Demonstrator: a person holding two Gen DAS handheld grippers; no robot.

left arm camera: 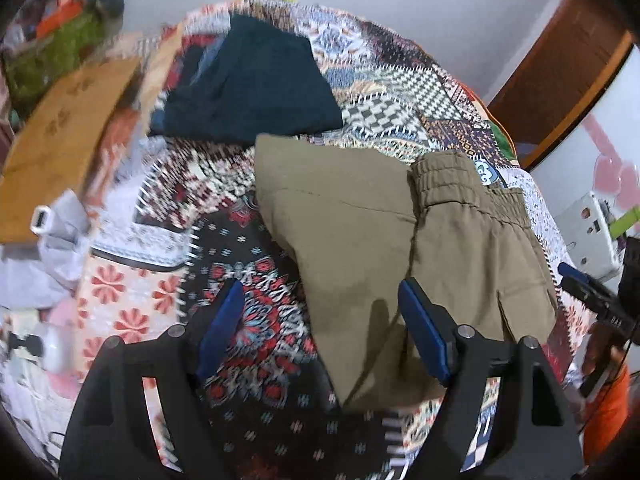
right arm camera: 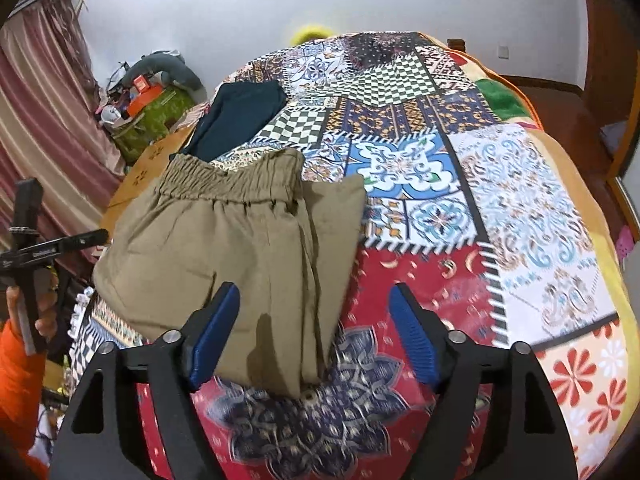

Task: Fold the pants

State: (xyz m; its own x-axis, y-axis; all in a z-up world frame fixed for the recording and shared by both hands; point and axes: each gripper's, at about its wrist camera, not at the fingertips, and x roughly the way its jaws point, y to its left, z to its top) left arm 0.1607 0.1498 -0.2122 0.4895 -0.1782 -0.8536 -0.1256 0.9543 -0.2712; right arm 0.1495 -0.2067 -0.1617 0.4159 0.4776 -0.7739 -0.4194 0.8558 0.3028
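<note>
Grippers both spread wide, empty: left gripper [left arm camera: 320, 320] and right gripper [right arm camera: 314, 320] hover above folded olive-khaki elastic-waist pants [right arm camera: 224, 240], lying near patchwork-quilted bed's [right arm camera: 500, 200] near edge.

The khaki pants [right arm camera: 224, 240] look like matt woven cloth, gathered waistband up top. Patchwork quilt [right arm camera: 480, 200] is printed fabric (kinda soft-looking), and the blue ribbed pads [right arm camera: 412, 340] read as rubbery plastic.
</note>
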